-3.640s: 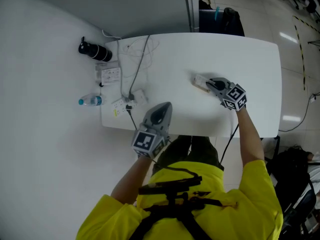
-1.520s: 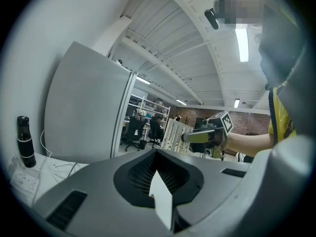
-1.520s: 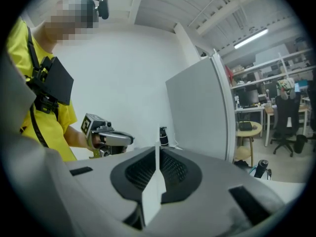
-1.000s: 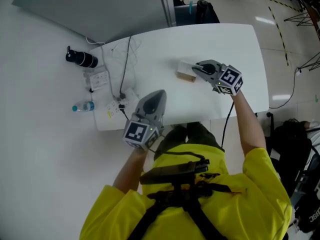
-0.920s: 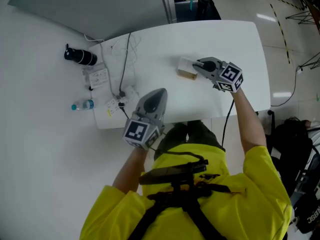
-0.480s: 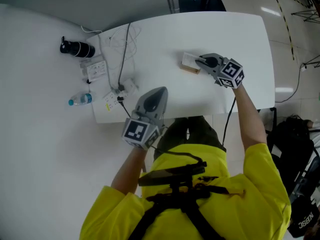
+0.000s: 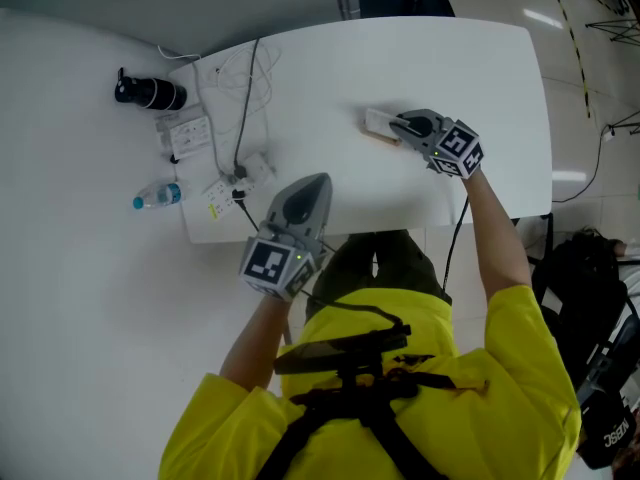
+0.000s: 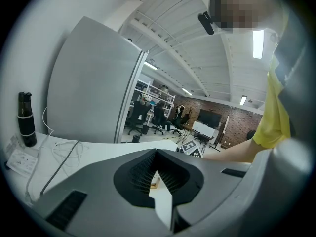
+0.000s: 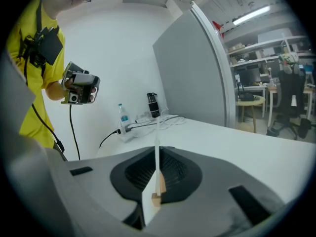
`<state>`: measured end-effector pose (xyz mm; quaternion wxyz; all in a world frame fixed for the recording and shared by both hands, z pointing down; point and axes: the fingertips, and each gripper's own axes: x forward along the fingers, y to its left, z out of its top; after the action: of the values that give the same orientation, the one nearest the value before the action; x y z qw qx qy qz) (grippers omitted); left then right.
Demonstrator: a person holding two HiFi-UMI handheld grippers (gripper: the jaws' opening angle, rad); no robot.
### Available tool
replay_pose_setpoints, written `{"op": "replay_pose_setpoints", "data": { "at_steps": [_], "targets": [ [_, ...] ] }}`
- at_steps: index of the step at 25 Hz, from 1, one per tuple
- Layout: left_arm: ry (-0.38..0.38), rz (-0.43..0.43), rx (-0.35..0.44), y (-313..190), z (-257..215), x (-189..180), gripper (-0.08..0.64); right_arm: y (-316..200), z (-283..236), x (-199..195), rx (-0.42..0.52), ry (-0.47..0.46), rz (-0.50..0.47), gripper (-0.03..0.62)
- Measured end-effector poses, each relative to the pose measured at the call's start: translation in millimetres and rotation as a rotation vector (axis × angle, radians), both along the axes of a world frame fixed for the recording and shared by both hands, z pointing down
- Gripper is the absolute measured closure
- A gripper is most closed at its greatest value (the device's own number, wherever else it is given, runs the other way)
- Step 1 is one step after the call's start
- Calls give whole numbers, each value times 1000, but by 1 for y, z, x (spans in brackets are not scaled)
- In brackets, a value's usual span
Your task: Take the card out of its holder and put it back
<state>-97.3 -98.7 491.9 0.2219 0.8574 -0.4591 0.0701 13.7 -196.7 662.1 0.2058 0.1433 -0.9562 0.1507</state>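
A thin white card (image 9: 157, 132) is seen edge-on between the jaws of the right hand-held gripper (image 9: 157, 154), which are closed against its two faces. The card's lower edge is seated in a small light wooden block holder (image 9: 156, 197), placed on the white desk (image 7: 450, 68) directly under the jaw tips. In the head view, the card (image 7: 377, 120) and the holder (image 7: 381, 137) are found right at the tip of the right hand-held gripper (image 7: 398, 123).

The left hand-held gripper (image 8: 157, 154) is held with its jaws brought together and nothing is gripped between them. It (image 7: 318, 182) is kept over the near edge of the desk, well apart from the card. Beyond its tip and to its left, a white power strip (image 7: 245, 176) with cables is laid on the desk. Further left, a black cylindrical bottle (image 7: 150, 93) and a clear plastic water bottle (image 7: 158, 197) are seen.
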Motion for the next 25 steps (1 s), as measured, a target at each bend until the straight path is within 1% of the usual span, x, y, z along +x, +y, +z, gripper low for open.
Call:
{"op": "replay_pose_setpoints", "data": {
  "at_steps": [4,7,10,11,13,16,21,23,25],
  "targets": [
    [-5,14,-32,2,7,0,565,3,14,2,-5,2,14,571],
    [-2,6,-25,-1,8,-1,565,5,20,0,-7,3,13,566],
    [-16,26,-21,2,10,0,565,5,21,0,-18,-20,44,452],
    [-16,30,-16,2,9,1,565,3,17,2,-19,-31,57,440],
    [-2,9,-3,-1,1,0,565,-1,-3,8,-3,-53,89,440],
    [11,-6,23,-2,-16,-5,565,2,-66,27,45,-130,190,440],
    [26,-23,70,3,-54,-10,565,38,-222,64,179,-336,355,440],
    [16,-26,100,5,-71,-10,565,58,-272,72,229,-377,404,440],
    [4,-24,127,8,-87,-9,565,75,-307,75,261,-404,462,474]
  ]
}}
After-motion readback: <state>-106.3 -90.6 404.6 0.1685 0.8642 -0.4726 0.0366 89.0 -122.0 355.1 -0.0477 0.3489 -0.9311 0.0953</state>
